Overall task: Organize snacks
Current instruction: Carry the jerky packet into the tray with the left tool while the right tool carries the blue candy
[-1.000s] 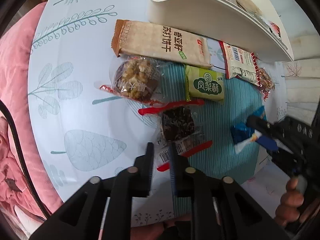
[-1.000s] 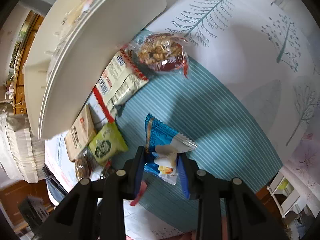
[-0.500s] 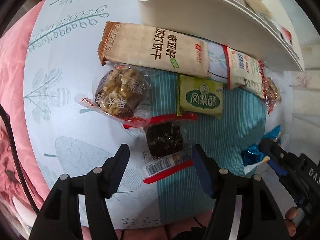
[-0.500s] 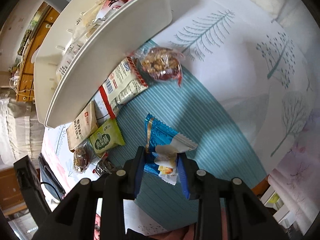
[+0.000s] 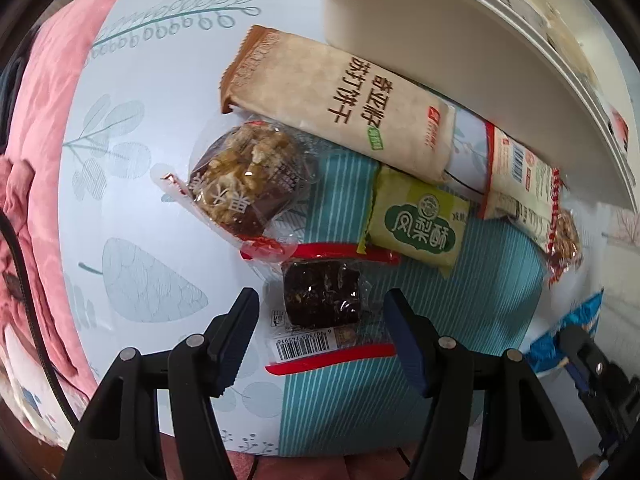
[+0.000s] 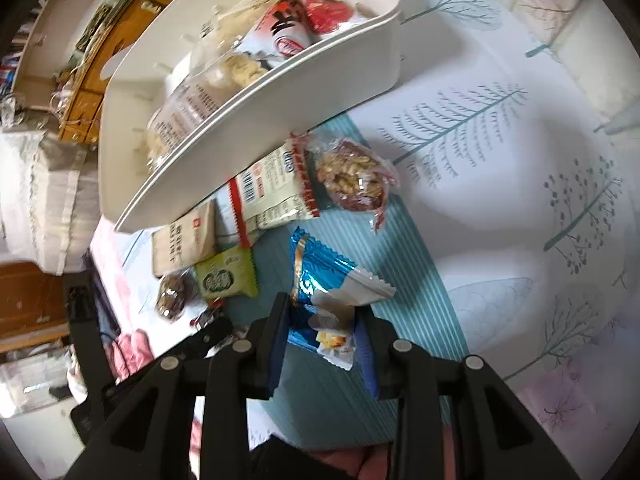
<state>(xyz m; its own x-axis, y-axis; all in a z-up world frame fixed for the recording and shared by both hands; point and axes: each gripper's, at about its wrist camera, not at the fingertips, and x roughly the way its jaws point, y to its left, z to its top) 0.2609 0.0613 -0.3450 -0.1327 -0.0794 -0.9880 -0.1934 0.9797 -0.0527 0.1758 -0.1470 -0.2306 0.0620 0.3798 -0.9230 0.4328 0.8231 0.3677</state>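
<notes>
My left gripper (image 5: 320,316) is open, its fingers either side of a dark brown cake in a clear, red-edged wrapper (image 5: 320,300) lying on the table. Beyond it lie a walnut cake (image 5: 246,184), a green pastry packet (image 5: 416,226), a long beige cracker pack (image 5: 340,100) and a white, red-edged packet (image 5: 516,184). My right gripper (image 6: 324,328) is shut on a blue snack packet (image 6: 320,280) and holds it above the table. The white snack bin (image 6: 248,112) holds several packets.
A second walnut snack (image 6: 352,176) lies by the bin's near corner. The table (image 5: 160,80) has a white leaf-print cloth with a teal striped patch (image 6: 400,240). A pink cushion (image 5: 36,120) borders the table on the left. Wooden furniture (image 6: 92,80) stands behind the bin.
My left gripper opened and now straddles the dark cake. My right gripper rose with the blue packet, bringing the inside of the bin into view.
</notes>
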